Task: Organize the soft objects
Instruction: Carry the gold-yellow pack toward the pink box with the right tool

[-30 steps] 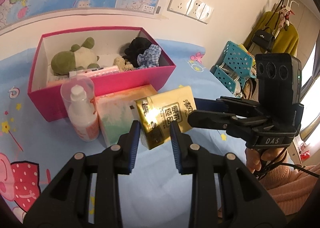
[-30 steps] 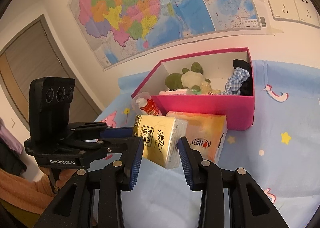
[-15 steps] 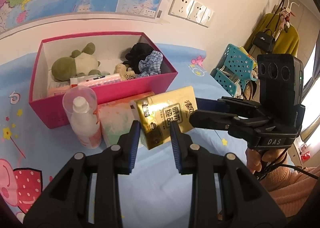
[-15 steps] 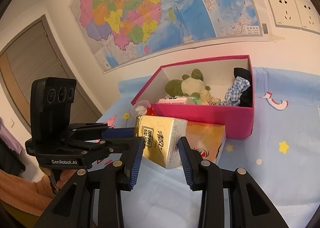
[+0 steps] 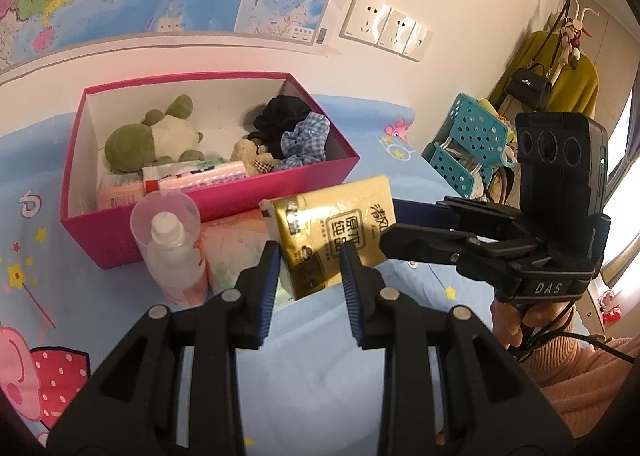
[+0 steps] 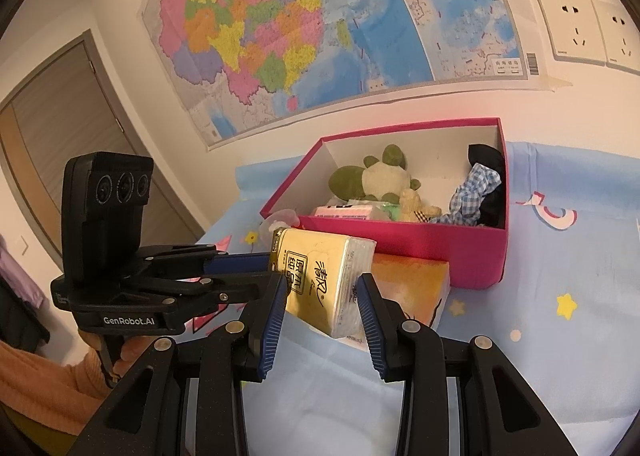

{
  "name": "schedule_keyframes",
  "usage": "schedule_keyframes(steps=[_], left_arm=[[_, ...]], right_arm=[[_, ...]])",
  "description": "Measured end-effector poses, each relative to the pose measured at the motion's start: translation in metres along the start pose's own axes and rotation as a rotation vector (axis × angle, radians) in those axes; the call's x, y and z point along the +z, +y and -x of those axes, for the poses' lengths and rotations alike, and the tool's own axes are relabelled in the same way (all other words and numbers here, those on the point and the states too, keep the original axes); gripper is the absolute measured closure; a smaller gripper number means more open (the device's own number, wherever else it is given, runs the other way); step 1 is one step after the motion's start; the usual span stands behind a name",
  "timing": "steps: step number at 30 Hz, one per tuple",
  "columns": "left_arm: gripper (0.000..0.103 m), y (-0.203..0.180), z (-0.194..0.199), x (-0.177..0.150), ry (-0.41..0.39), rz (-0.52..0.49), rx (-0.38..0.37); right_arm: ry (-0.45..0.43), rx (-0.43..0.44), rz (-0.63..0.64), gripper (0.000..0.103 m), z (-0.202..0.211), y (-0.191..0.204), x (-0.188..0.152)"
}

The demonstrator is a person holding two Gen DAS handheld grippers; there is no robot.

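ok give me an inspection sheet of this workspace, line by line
Surface: blue cartoon-print cloth.
Job's things: yellow tissue pack held up; orange tissue pack lying against the pink box, which holds a plush toy and scrunchies.
Clutter: spray bottle.
Grippers: left gripper and right gripper both grip the yellow pack.
Cables: black lead by the right hand.
Surroundings: wall map, sockets, teal basket.

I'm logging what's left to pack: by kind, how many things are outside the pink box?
Tissue packs: 2 (gold tissue pack, orange tissue pack)
Bottles: 1 (bottle)
Total: 3
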State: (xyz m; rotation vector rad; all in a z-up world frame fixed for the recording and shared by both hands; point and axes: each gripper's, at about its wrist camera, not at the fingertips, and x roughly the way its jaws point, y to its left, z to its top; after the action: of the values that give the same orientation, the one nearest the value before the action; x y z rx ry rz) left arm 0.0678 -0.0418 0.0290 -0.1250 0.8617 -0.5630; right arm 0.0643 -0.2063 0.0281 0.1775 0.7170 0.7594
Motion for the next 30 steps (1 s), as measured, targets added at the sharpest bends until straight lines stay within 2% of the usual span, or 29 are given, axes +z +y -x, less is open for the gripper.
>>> schedule_keyframes(steps=[30], left_arm=[[0.071,0.003,0.001,0.011,-0.017,-0.011,0.007]], right_arm=[[-0.027,0.002,0.015,0.065,0.002,-0.001,0.011]])
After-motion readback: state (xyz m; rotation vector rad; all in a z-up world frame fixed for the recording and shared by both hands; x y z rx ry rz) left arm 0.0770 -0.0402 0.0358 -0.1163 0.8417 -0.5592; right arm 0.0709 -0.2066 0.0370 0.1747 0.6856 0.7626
